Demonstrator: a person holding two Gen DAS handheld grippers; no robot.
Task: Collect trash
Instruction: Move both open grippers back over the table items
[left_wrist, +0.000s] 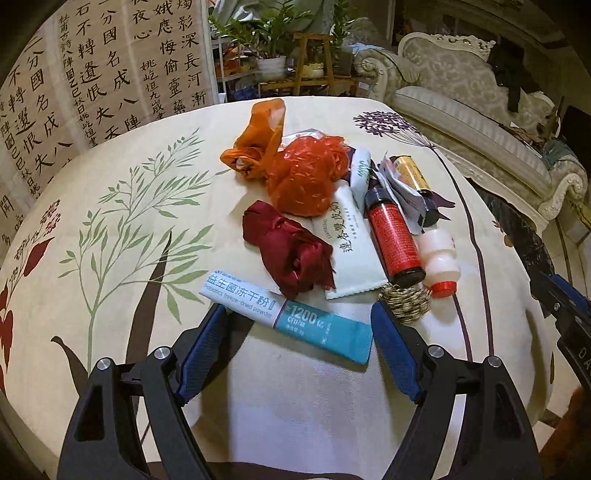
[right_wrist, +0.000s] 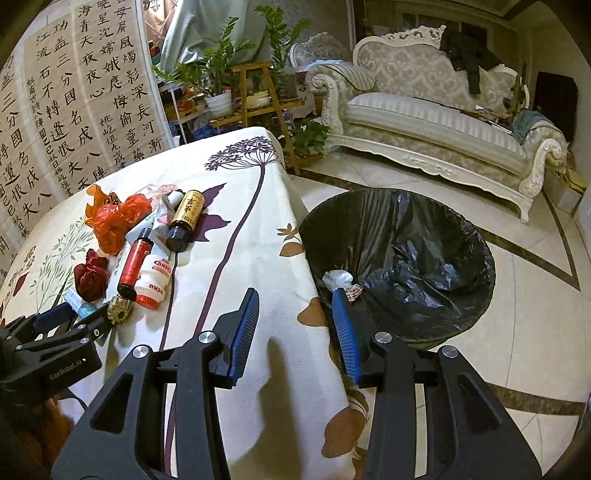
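On the floral tablecloth most of the trash is still waiting, and only a scrap or two lies in the black-lined bin beside the table.

Your left gripper stands wide around the teal probiotic sachet, not yet closed; your right gripper hangs wide and empty over the table edge. Beyond, orange bags, a red bottle and a metal scourer crowd close, so you may snag the scourer.
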